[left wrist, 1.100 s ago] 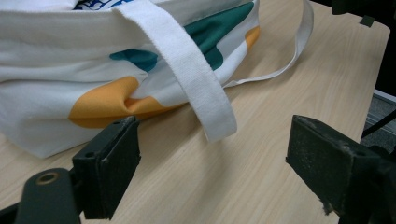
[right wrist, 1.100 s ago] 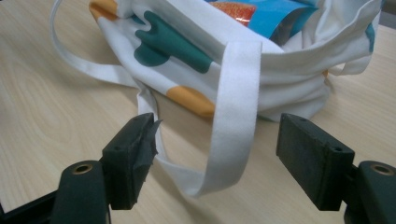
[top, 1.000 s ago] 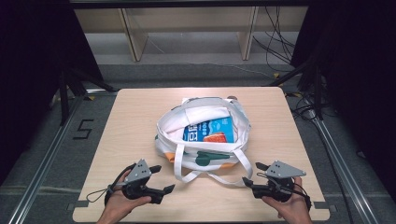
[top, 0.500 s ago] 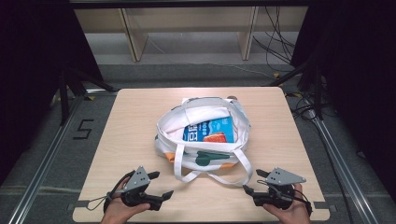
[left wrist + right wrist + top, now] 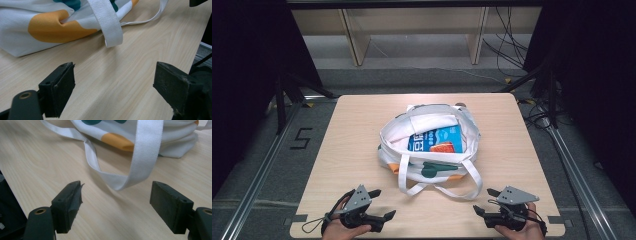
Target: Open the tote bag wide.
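— Both tongs have slid back toward the near edge of the tabletop [image 5: 362, 125] since a second ago; the hands are now half cut off by the bottom of the high view.

— And the bag?

— It sits where it was. The white tote bag [image 5: 429, 145] lies in the middle of the tabletop, mouth open upward, with orange and dark green patches on its near side. Inside it a blue packet [image 5: 435, 140] shows, its lower part hidden by the bag's rim, its print too small to read.

— How do the tongs stand?

— The left tongs [image 5: 381, 205] are spread wide, nothing between them; in the left gripper view one white strap [image 5: 107, 22] hangs just beyond them, apart from both jaws. The right tongs [image 5: 484, 202] are spread too, empty, with the other strap's loop [image 5: 125, 180] lying on the wood ahead of them, not touching.

— Anything else hard to see?

— The bag's top is cut off in both gripper views, and the room at either side of the tabletop is dark.
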